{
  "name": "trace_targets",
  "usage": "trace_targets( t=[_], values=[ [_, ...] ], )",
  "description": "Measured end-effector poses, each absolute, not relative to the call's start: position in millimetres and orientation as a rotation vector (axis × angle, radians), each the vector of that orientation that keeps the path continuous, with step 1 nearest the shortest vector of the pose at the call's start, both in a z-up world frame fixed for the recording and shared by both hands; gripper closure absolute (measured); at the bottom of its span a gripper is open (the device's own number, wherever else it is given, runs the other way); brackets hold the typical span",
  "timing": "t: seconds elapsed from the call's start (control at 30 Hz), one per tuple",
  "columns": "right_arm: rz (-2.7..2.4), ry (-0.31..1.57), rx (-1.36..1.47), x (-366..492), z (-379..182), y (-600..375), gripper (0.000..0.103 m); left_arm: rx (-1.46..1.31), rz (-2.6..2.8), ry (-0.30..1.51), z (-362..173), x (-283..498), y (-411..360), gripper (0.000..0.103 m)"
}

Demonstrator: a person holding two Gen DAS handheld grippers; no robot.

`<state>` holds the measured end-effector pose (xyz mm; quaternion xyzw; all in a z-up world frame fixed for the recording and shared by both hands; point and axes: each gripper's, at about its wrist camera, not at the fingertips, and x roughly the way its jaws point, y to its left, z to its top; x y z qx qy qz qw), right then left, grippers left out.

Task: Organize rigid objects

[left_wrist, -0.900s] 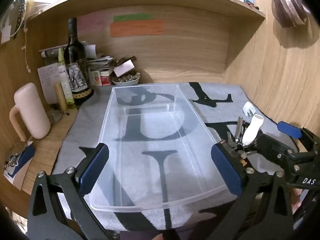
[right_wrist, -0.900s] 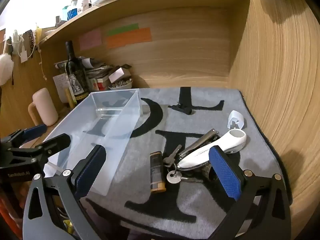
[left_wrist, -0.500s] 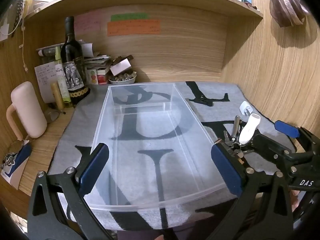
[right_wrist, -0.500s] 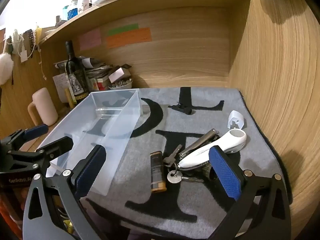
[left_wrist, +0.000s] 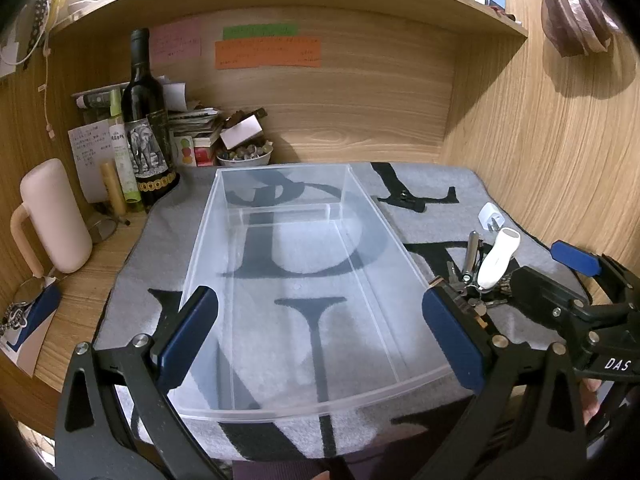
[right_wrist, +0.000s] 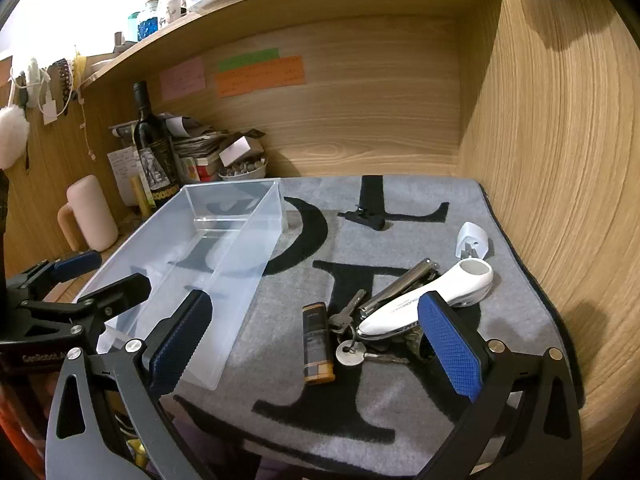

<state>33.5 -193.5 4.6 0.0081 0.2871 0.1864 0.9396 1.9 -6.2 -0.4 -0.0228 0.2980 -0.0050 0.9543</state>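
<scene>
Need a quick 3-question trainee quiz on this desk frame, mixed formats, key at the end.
1. True or false: the clear plastic bin already holds items.
2. Which lies nearest the bin? A) lighter B) white charger plug C) black clip
3. Fill in: both the left hand-held gripper and the right hand-held gripper are ____ and hold nothing.

Key: 1 false; 2 A; 3 open

A wooden desk alcove (left_wrist: pixel 360 120) rises ahead, a shelf (left_wrist: pixel 280 4) overhead. Coloured paper notes (left_wrist: pixel 268 52) stick on its back panel.
</scene>
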Motion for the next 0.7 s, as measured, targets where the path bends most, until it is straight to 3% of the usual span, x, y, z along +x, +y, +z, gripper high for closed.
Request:
trace_targets(
  t=[0.7],
  values=[
    [0.381,0.585,0.015,33.9,4.4,-191.9,0.0,-0.048,-0.023,0.603,-3.7,1.4,-5.5,0.0]
  ],
)
